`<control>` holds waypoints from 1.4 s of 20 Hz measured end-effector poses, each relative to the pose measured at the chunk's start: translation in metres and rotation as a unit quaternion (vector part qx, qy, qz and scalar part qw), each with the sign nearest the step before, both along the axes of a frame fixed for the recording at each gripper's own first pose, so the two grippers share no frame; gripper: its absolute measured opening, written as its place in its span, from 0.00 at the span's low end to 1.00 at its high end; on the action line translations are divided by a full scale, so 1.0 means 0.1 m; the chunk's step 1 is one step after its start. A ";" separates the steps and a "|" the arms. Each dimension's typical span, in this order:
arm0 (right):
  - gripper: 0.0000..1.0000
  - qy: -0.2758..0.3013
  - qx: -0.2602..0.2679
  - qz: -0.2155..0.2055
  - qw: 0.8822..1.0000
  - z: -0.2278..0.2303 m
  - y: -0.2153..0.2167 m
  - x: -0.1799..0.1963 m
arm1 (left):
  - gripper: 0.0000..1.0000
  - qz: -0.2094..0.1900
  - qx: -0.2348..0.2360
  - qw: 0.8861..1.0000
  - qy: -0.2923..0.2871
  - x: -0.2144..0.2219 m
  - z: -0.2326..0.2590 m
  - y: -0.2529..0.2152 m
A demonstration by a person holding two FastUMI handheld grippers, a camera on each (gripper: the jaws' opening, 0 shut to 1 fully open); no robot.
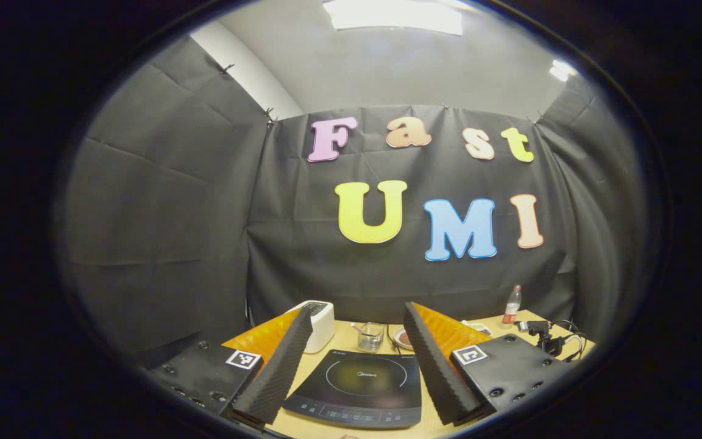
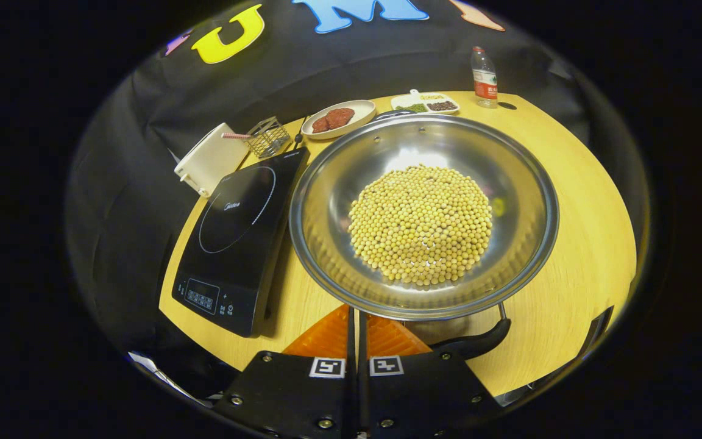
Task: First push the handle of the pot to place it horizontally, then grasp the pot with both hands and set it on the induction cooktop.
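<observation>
A wide steel pot holding a heap of soybeans stands on the wooden table, just right of the black induction cooktop. Its black handle juts from the near rim, curving toward the right finger of my right gripper. That gripper is shut, with its tips at the pot's near rim, left of the handle, and nothing visible between them. In the left gripper view my left gripper hangs open, fingers wide apart, above the near side of the cooktop.
Behind the cooktop stand a white appliance, a small wire basket and a plate of reddish food. A divided dish and a water bottle sit at the table's far edge. Cables lie at the right.
</observation>
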State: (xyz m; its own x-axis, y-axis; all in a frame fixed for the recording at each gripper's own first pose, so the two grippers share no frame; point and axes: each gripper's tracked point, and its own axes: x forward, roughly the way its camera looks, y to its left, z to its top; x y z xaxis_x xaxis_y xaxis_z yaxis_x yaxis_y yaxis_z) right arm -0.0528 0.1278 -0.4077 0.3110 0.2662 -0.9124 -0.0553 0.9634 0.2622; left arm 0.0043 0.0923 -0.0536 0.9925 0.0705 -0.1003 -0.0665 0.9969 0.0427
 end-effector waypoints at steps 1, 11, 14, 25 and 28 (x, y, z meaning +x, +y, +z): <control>0.01 0.001 -0.003 0.000 1.000 0.00 -0.03 -0.01 | 0.99 -0.001 -0.002 1.000 0.000 0.01 0.01 -0.02; 0.01 0.015 -0.056 0.024 0.998 -0.06 -0.48 -0.04 | 0.98 -0.011 -0.003 1.000 -0.014 0.19 0.07 -0.32; 0.00 0.018 -0.068 0.030 0.997 -0.07 -0.63 -0.03 | 1.00 -0.016 -0.007 1.000 -0.016 0.24 0.07 -0.44; 0.00 0.015 -0.149 0.093 0.984 -0.06 -1.33 0.07 | 1.00 -0.028 -0.012 0.999 -0.019 0.34 0.04 -0.98; 0.01 0.006 -0.190 0.130 0.973 -0.09 -1.57 0.14 | 1.00 -0.024 -0.011 0.999 -0.018 0.33 0.02 -1.06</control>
State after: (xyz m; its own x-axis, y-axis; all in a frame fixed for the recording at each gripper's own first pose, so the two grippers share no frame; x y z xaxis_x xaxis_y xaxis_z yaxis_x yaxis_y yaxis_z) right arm -0.0391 -0.0297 -0.4166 0.2666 -0.0228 -0.9635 -0.3088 0.9450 -0.1078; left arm 0.0375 -0.0138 -0.0515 0.9977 0.0206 -0.0650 -0.0194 0.9996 0.0187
